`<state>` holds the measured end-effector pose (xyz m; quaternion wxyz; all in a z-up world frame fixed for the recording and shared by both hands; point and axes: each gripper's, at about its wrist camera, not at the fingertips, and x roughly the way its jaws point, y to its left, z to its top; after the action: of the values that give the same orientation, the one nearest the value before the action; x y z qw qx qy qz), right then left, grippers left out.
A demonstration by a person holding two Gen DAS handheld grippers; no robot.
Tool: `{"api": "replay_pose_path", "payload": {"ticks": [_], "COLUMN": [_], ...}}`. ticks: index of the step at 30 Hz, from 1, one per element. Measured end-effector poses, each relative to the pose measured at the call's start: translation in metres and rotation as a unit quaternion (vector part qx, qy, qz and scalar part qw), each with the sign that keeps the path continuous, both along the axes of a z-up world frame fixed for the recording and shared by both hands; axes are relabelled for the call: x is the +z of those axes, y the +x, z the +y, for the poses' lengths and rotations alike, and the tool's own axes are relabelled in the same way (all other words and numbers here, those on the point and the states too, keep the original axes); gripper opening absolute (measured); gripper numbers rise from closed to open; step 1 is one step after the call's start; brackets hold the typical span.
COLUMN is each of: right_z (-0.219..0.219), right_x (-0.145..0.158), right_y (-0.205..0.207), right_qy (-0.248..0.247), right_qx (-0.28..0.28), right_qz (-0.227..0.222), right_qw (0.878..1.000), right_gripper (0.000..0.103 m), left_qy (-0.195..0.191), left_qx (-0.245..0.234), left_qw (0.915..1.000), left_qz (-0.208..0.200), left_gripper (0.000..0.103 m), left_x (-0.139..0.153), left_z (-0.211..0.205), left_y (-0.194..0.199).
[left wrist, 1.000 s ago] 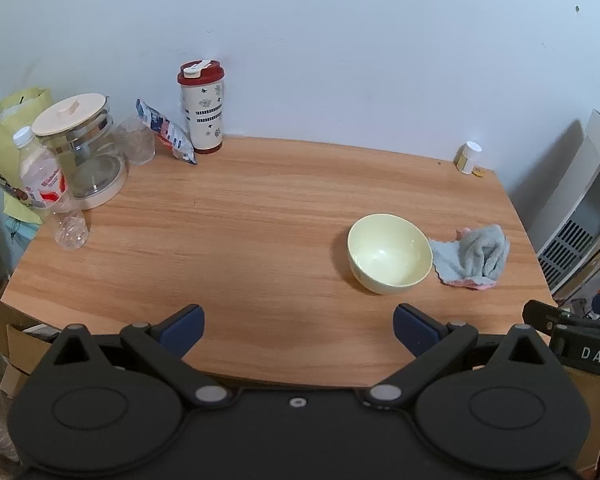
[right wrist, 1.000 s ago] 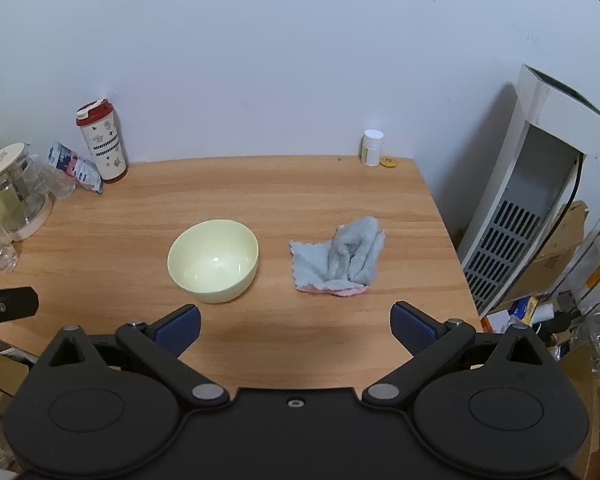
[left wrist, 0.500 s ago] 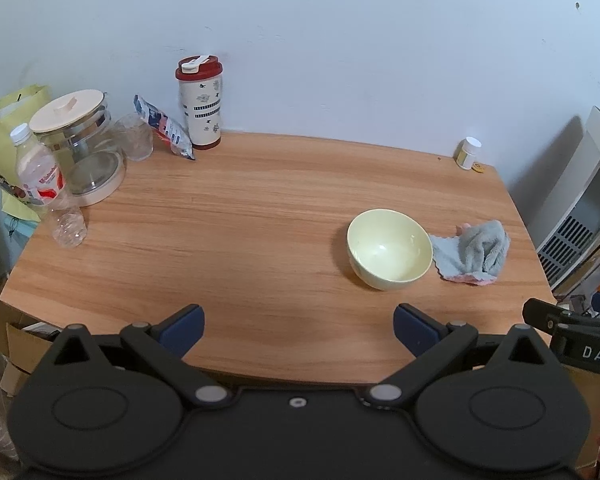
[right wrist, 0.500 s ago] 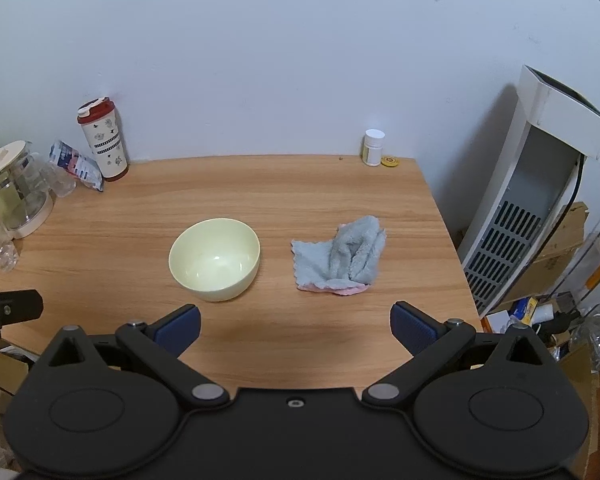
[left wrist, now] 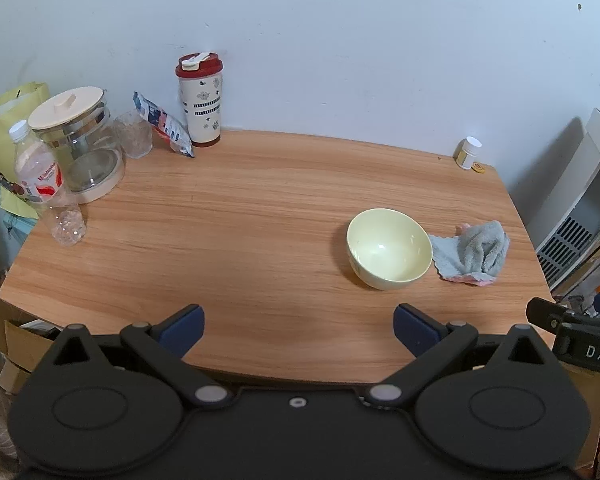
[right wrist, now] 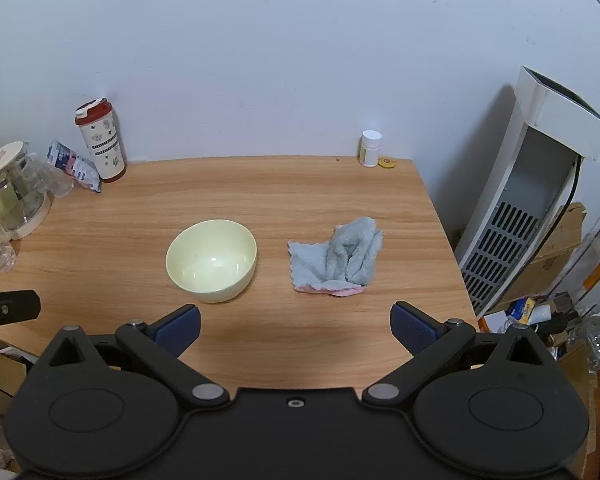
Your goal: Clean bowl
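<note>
A pale yellow bowl point(left wrist: 389, 249) point(right wrist: 212, 260) stands upright and empty on the wooden table point(left wrist: 240, 220) point(right wrist: 260, 188). A crumpled grey-blue cloth point(left wrist: 474, 251) point(right wrist: 340, 256) with a pink edge lies just to the right of the bowl. My left gripper point(left wrist: 298, 330) hangs open over the table's near edge, left of the bowl. Also open, my right gripper point(right wrist: 296, 328) hovers over the near edge, in front of the gap between bowl and cloth. Neither holds anything.
At the back left stand a glass kettle point(left wrist: 78, 148), a plastic bottle point(left wrist: 40, 176), a snack packet point(left wrist: 164, 124) and a red-lidded tumbler point(left wrist: 200, 100). A small white jar point(right wrist: 371, 148) sits at the back right. A white heater point(right wrist: 532, 208) stands right of the table.
Both grippers have drifted slightly; in the left wrist view the bowl and cloth sit a little higher. Nothing on the table has moved, and both grippers stay open.
</note>
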<state>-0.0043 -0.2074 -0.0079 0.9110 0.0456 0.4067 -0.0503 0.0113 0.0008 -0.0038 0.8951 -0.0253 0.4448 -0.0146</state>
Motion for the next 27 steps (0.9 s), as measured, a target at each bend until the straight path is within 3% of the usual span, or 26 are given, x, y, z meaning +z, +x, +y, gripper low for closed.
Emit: {"api": "replay_pose_path", "payload": {"ticks": [17, 23, 27], "right_z": [-0.005, -0.012, -0.016], "right_x": [-0.003, -0.007, -0.009], "right_y": [0.004, 0.021, 0.032], "right_qy": [0.009, 0.02, -0.003], "right_qx": [0.011, 0.03, 0.057], "right_qz": [0.001, 0.017, -0.003], "right_qw": [1.0, 0.999, 0.998], "right_gripper": [0.103, 0.103, 0.103], "left_qy": [-0.013, -0.036, -0.018], "left_qx": [0.015, 0.03, 0.029], "left_qw": [0.9996, 0.9978, 0.998], "left_qz": [0.018, 0.048, 0.053], "left_gripper": [0.103, 0.103, 0.103], "left_x": [-0.005, -0.014, -0.02], "left_z": [0.002, 0.006, -0.001], "left_y": [0.01, 0.026, 0.038]}}
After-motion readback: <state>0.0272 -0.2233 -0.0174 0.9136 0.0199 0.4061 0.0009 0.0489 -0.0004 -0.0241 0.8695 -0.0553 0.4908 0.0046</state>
